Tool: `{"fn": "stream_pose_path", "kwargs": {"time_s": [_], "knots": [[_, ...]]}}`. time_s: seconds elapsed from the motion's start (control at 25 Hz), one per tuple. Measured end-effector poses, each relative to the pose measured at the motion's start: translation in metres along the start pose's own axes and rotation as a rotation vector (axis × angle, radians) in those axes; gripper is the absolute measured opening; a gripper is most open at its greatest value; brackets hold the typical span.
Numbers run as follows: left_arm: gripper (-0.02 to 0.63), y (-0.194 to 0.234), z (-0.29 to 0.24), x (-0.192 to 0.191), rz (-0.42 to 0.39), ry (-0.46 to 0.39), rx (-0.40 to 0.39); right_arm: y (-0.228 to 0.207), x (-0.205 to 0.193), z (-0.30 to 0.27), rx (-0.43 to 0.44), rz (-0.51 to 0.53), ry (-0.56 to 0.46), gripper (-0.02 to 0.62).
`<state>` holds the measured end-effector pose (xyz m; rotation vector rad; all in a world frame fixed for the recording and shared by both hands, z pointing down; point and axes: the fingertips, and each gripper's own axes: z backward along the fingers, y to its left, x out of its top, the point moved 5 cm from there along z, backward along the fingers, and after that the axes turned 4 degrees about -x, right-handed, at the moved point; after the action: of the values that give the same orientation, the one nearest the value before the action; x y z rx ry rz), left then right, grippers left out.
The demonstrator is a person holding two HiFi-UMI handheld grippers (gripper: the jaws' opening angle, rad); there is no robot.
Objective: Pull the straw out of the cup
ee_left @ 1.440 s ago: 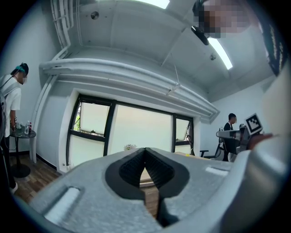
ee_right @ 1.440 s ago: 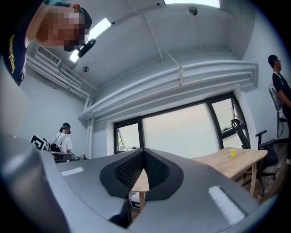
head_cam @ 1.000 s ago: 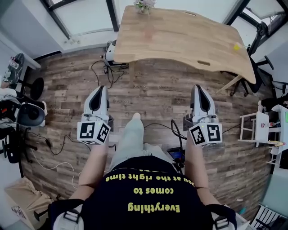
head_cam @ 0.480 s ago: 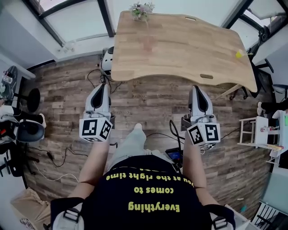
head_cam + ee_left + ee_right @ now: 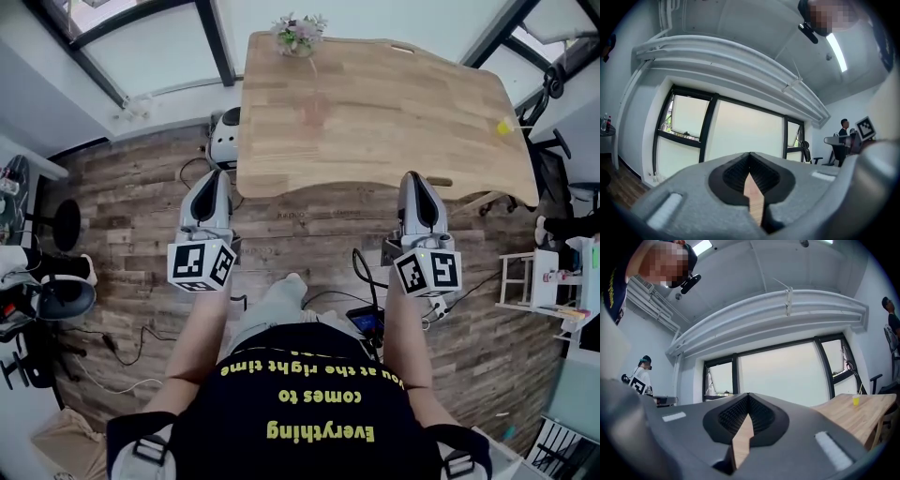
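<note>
- Left gripper [image 5: 212, 176] is held out level above the floor, its tip just short of the near edge of the worktop. Its jaws are together and nothing is caught in them.
- Right gripper [image 5: 418, 178] is level with it on the other side, with its tip at the same near edge. Its jaws are also together and empty.
- Plank floor [image 5: 141, 216] of brown wood fills the lower part of the head view.
- Wooden worktop [image 5: 375, 103] lies straight ahead of the person. It is pale and has rounded corners.
- Big windows [image 5: 740, 136] with dark frames stand behind the worktop.
- Wearer's dark shirt [image 5: 300, 412] with yellow print sits at the bottom of the head view. Both forearms reach forward from it, and one knee [image 5: 281, 305] shows between them.
- Marker cubes sit on the back of each gripper, one on the left [image 5: 200, 265] and one on the right [image 5: 427, 273].
- White device [image 5: 223, 141] sits on the floor by the worktop's left edge; what it is cannot be made out.
- Black cables [image 5: 361, 272] trail across the planks near the right gripper.
- Flowers [image 5: 298, 33] stand at the far edge of the worktop.
- Yellow cup [image 5: 503, 127] stands near the far right corner of the worktop, well apart from both grippers.
- Thin straw [image 5: 859, 391] sticks up out of the cup, as the right gripper view shows.
</note>
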<state>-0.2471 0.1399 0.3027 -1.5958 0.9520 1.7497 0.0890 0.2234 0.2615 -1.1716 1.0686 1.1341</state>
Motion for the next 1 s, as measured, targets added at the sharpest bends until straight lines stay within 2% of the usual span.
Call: {"fn": "stream_pose_path", "kwargs": {"time_s": [0.48,1.0], "knots": [[0.0,0.042,-0.043,-0.001,0.014,0.008,-0.009,0.005,-0.005,-0.052,-0.025,0.023,0.017,0.005],[0.0,0.064,-0.045,-0.004,0.03,0.003,0.027,0.018,-0.007,-0.082,0.009,0.048,0.043,0.006]]}}
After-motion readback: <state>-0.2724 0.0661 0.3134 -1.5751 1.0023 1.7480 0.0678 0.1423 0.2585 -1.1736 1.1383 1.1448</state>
